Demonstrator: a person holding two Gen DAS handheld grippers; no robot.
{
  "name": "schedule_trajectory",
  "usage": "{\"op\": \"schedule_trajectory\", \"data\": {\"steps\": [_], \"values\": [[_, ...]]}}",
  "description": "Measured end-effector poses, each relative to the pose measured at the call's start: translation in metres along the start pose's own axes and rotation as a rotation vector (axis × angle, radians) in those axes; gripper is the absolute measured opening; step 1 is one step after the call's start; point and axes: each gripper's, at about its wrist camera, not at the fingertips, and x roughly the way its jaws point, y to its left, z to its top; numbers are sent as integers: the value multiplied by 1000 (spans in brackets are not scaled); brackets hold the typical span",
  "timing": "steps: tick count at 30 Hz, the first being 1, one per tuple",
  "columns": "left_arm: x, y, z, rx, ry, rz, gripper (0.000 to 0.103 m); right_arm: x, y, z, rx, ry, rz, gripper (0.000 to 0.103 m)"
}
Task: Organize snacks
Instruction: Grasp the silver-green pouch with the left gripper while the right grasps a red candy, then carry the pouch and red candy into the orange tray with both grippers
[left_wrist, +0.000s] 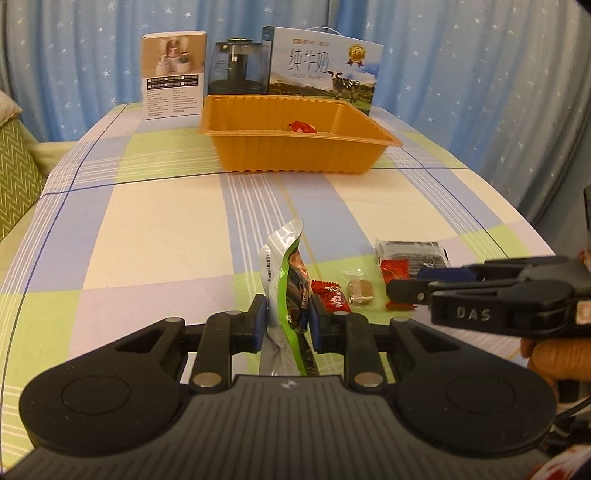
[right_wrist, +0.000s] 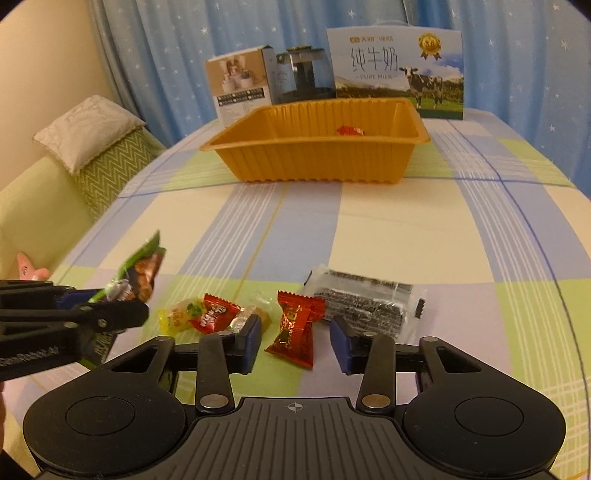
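While L gripper clamps green snack pouch, R gripper half-open astride red candy, pads not touching.

Green-and-silver snack pouch upright, gripper-pinched; red candy flat on tablecloth.

Checked table, orange tray, sweets

Blue star curtain, green sofa
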Motion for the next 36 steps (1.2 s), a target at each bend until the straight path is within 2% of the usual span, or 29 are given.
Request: {"op": "schedule_trajectory", "data": {"steps": [4, 10, 21, 36], "values": [[1, 1, 0, -8, -3, -3, 21, 7, 4, -3, -25, 5, -13, 36], [3, -1, 0, -10, -5, -8, 21, 10, 5, -5, -30, 8, -24, 23], [0, -4, 7, -37, -35, -8, 21, -14, 8, 4, -22, -44, -18, 22], [6, -16, 43, -37, -101, -32, 21, -33, -1, 43, -15, -113, -18, 22]]}}
